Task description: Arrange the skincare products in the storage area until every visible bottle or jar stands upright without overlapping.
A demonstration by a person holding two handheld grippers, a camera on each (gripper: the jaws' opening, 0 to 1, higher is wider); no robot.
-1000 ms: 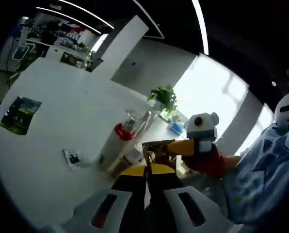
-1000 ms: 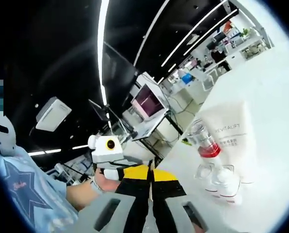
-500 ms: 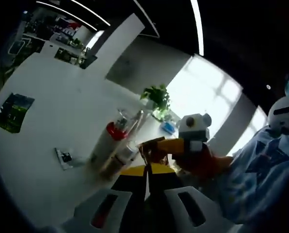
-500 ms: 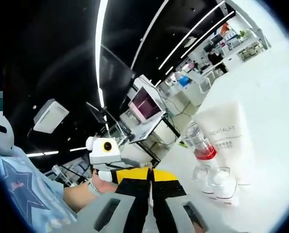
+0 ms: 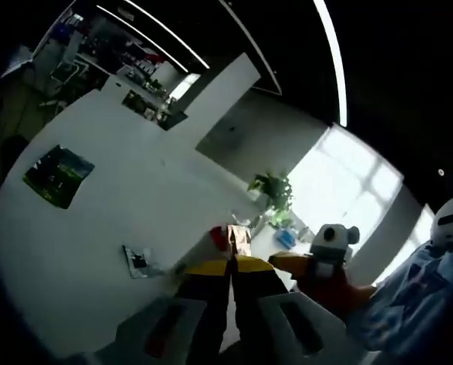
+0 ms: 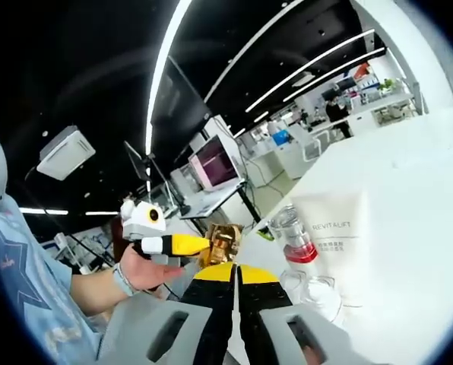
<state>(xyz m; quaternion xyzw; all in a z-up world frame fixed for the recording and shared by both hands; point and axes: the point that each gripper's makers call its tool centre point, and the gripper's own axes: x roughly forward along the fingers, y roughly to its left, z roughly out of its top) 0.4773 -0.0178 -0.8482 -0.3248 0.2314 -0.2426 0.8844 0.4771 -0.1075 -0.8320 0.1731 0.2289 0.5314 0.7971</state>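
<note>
White and broad, the surface [image 5: 128, 198] fills the left of the left gripper view, with office desks beyond it under ceiling light strips. On it, from left to right, we see a green printed card [image 5: 58, 176], a small flat packet [image 5: 137, 261], and a red-topped item [image 5: 217, 237] largely hidden behind the left claw [image 5: 228, 265], whose yellow-tipped jaws are pressed together with nothing between them. Just above the tips sits a gold-brown object [image 5: 240, 240]; we cannot tell what it is. Farther right stand a potted plant [image 5: 274, 192] and the right claw [image 5: 287, 263], held by a person's hand; its jaws are too small to judge here.

In the right gripper view, the left claw [image 6: 204, 245] enters from the left in a hand [image 6: 141, 270], its yellow jaws closed on a gold object [image 6: 223, 242]. To its right, the right claw [image 6: 238, 270] shows its own jaws shut and empty. Beyond it lies a white tube [image 6: 334, 239] printed REVITALIFT, flat on the surface, with a clear red-banded bottle [image 6: 291, 236] beside it and two small clear jars [image 6: 318, 293], partly cut off by the claw.
</note>
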